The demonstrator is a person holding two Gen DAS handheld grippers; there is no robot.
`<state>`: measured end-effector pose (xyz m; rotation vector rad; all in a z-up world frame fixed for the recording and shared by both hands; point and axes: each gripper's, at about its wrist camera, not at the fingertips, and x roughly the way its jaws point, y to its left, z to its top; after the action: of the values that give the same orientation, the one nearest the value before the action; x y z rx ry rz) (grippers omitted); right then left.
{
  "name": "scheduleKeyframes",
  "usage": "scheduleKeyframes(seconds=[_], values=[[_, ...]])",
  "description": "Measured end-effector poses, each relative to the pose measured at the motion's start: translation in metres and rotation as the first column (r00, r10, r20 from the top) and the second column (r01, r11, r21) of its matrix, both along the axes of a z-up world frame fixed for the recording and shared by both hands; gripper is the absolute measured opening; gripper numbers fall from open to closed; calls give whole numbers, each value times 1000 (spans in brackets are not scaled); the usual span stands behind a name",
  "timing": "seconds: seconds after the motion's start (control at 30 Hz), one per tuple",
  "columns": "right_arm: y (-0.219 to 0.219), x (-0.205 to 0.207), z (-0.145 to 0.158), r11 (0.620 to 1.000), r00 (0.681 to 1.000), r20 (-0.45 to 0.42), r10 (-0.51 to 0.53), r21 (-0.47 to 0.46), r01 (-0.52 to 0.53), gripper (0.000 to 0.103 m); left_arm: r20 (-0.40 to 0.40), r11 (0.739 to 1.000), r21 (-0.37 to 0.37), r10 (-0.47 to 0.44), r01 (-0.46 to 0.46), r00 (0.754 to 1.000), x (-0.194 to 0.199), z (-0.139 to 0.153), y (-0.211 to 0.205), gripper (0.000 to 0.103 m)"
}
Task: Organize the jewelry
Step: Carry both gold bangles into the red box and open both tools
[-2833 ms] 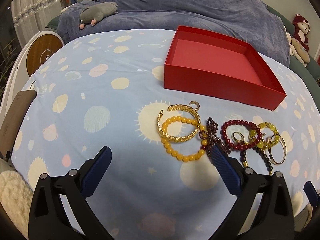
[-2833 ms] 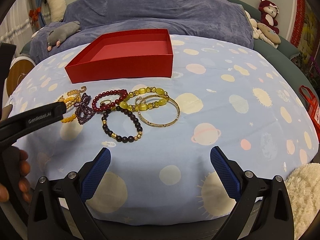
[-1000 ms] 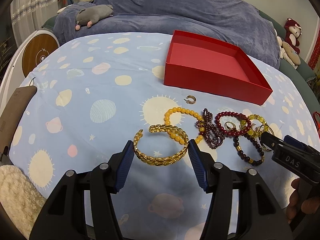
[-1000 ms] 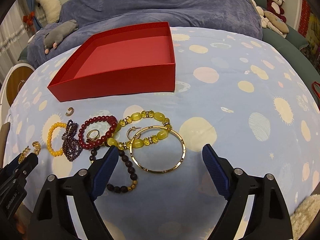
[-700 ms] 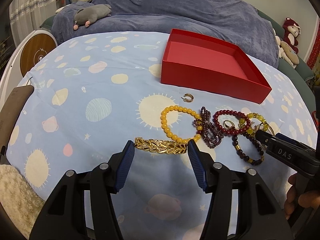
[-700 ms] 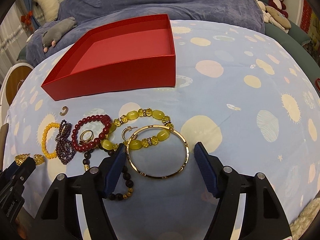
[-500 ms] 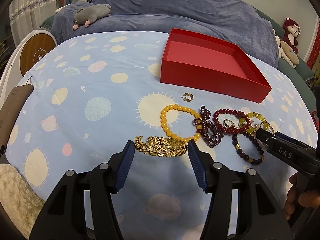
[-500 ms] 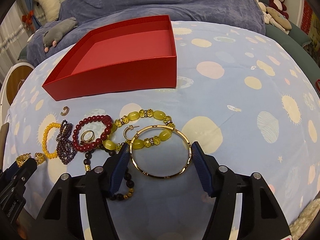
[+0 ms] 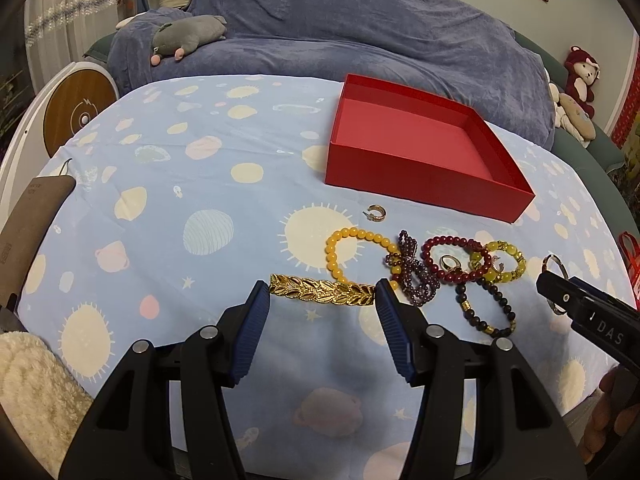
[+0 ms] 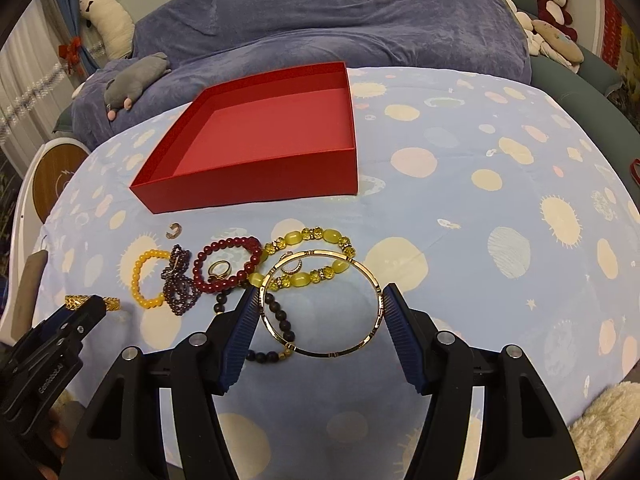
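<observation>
My left gripper (image 9: 322, 295) is shut on a gold leaf-pattern bangle (image 9: 320, 290), held edge-on just above the blue patterned cloth. My right gripper (image 10: 320, 300) is shut on a thin gold bangle (image 10: 362, 274), lifted and tilted. An empty red box (image 9: 420, 178) stands behind; it also shows in the right wrist view (image 10: 256, 184). On the cloth lie a yellow bead bracelet (image 9: 340, 250), a purple bead piece (image 9: 412, 276), a dark red bead bracelet (image 9: 452, 260), a yellow-green bead bracelet (image 10: 312, 254), a black bead bracelet (image 9: 486, 308), a ring (image 10: 220, 269) and a small earring (image 9: 376, 213).
A blue-covered sofa (image 9: 360, 40) with a grey plush toy (image 9: 188, 36) lies behind the table. A white and wood round object (image 9: 76, 116) stands at far left. A fluffy cream rug (image 9: 36, 392) is at lower left. Plush toys (image 10: 552, 4) sit at right.
Both grippers have closed on their bangles and lifted them: the left holds the gold leaf bangle edge-on, and the right pads have closed onto the thin gold bangle and raised it.
</observation>
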<state>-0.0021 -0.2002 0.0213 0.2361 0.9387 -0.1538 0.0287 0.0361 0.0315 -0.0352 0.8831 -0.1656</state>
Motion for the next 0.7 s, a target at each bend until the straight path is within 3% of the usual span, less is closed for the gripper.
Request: scheduleKeyframes(seconds=[0.3, 0.53, 0.7], values=[[-2, 16, 45, 999, 996, 72, 51, 15, -52, 61, 49, 998, -37, -50, 52, 998, 22, 45, -12, 53], [-13, 85, 74, 995, 989, 117, 90, 20, -93, 61, 116, 990, -55, -126, 133, 985, 92, 88, -50, 53], [-25, 150, 81, 995, 988, 122, 92, 24, -95, 61, 127, 984, -61, -161, 170, 979, 161, 99, -80, 53]])
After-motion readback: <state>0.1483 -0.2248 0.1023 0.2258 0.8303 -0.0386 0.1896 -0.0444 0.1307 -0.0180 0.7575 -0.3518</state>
